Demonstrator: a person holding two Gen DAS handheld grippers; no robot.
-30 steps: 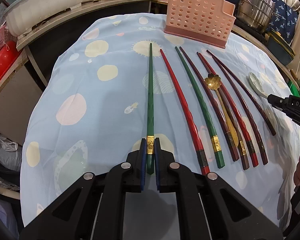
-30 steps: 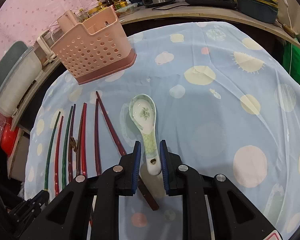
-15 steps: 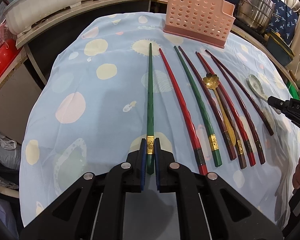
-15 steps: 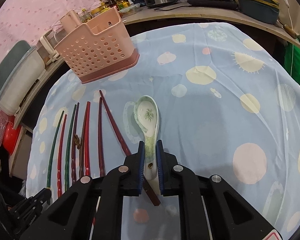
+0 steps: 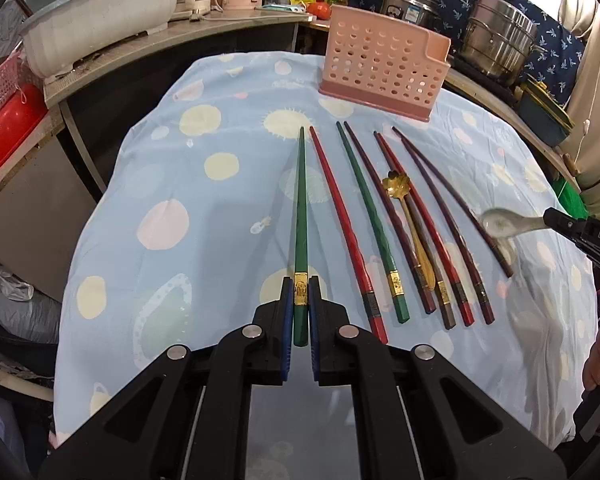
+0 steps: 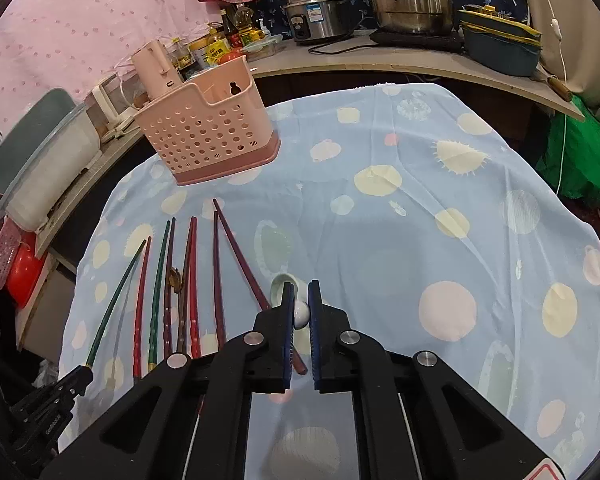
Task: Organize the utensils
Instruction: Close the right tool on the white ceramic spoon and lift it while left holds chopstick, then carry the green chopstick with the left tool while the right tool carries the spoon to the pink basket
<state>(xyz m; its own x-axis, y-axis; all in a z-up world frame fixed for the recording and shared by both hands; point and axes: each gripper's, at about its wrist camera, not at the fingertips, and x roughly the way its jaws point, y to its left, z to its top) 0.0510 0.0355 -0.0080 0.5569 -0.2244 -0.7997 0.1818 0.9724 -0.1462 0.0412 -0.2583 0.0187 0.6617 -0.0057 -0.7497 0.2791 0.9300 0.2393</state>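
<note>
Task is barely begun: the pink basket (image 5: 382, 70) at the far edge of the blue cloth (image 5: 188, 184) looks empty, w/ nothing visibly inside, though its interior is only partly seen. The left gripper (image 5: 300, 312) is clamped on the thick end of a green chopstick (image 5: 301, 216), which appears raised off the cloth. The right gripper (image 6: 300, 312) is pinching the handle of a white spoon (image 5: 500, 222), lifted clear, bowl pointing away. Remaining on the cloth: approx. seven more chopsticks (image 5: 384, 232) in red, green & dark brown, side by side, plus a small gold spoon (image 5: 398, 184) lying among them. So nearly everything is left to go into the basket.
</note>
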